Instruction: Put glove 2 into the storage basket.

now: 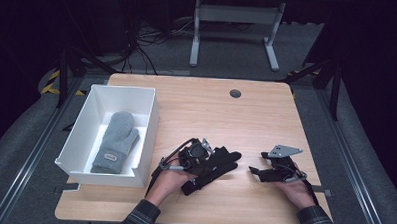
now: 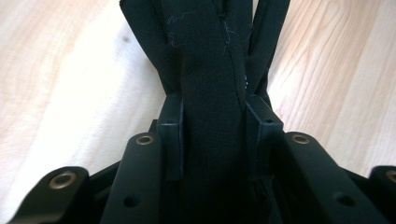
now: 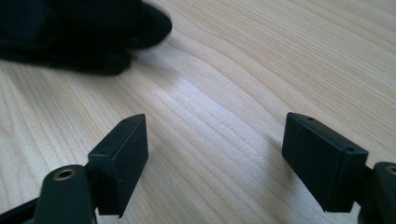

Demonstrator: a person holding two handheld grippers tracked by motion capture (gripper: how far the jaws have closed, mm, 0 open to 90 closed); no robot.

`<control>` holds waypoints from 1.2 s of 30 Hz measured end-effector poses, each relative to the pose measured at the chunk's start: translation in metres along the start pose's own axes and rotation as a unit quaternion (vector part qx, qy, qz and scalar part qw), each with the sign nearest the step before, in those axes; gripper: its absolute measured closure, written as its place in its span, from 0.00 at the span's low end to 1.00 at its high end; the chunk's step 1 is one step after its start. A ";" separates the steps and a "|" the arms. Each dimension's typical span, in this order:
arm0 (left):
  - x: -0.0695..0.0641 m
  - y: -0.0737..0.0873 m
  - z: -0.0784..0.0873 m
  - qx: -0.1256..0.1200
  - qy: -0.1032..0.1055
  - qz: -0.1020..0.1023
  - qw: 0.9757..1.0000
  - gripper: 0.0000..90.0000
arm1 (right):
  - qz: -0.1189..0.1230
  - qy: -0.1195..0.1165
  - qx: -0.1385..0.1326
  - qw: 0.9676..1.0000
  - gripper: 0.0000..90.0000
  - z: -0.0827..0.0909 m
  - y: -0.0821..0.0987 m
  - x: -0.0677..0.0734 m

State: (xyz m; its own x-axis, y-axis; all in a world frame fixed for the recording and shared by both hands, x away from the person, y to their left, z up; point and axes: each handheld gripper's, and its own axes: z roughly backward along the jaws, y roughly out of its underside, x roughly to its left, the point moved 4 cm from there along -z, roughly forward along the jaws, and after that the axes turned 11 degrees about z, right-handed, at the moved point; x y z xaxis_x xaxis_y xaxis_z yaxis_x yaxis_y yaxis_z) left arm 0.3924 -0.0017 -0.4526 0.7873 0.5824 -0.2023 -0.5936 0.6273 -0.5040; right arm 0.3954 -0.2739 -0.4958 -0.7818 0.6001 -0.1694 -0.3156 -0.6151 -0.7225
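Observation:
A black glove (image 1: 224, 162) lies on the wooden table (image 1: 201, 112), front centre. My left gripper (image 1: 209, 165) reaches over it from the left. In the left gripper view, its pads (image 2: 170, 135) press a bunched fold of the glove (image 2: 210, 56) from both sides. My right gripper (image 1: 257, 162) rests low on the table to the glove's right, pointing left at it. Its jaws stand wide apart around bare wood (image 3: 224, 158), and the glove's fingertips (image 3: 84, 32) lie a little ahead of them.
A white box (image 1: 75, 132) stands at the table's left side with a grey mitten (image 1: 116, 139) lying inside. A round cable grommet (image 1: 235, 93) sits near the far edge. Bare wood stretches across the middle and right.

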 end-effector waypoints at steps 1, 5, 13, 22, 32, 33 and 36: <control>0.000 -0.001 0.004 -0.006 0.000 0.007 1.000 0.73 | -0.001 0.000 0.000 1.000 0.26 0.000 0.000 0.000; 0.000 -0.008 0.022 -0.006 -0.006 0.021 1.000 0.73 | 0.000 0.000 0.000 1.000 0.26 0.000 0.000 0.000; 0.002 -0.025 0.069 -0.027 -0.014 0.038 0.999 0.72 | 0.000 -0.001 0.000 1.000 0.25 0.000 0.000 0.000; 0.018 -0.037 0.127 -0.064 -0.031 0.061 0.996 0.72 | -0.003 0.003 0.004 1.000 0.22 0.000 0.000 -0.001; 0.054 -0.025 0.183 -0.106 -0.058 0.112 0.986 0.72 | 0.000 -0.001 0.005 1.000 0.18 0.000 0.001 0.000; 0.059 -0.020 0.189 -0.110 -0.066 0.119 0.985 0.72 | 0.002 -0.002 0.005 1.000 0.18 0.000 0.001 0.000; 0.071 -0.008 0.202 -0.116 -0.079 0.145 0.979 0.72 | 0.004 -0.005 0.005 1.000 0.18 0.001 0.001 0.000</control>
State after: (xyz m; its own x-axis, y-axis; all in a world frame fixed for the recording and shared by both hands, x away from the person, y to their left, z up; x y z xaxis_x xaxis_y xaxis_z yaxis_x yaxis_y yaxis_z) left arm 0.4188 0.1392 -0.2932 0.5442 0.8031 -0.2428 -0.7208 0.2995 -0.6250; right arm 0.3943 -0.2748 -0.4965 -0.7892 0.5906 -0.1684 -0.3151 -0.6247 -0.7145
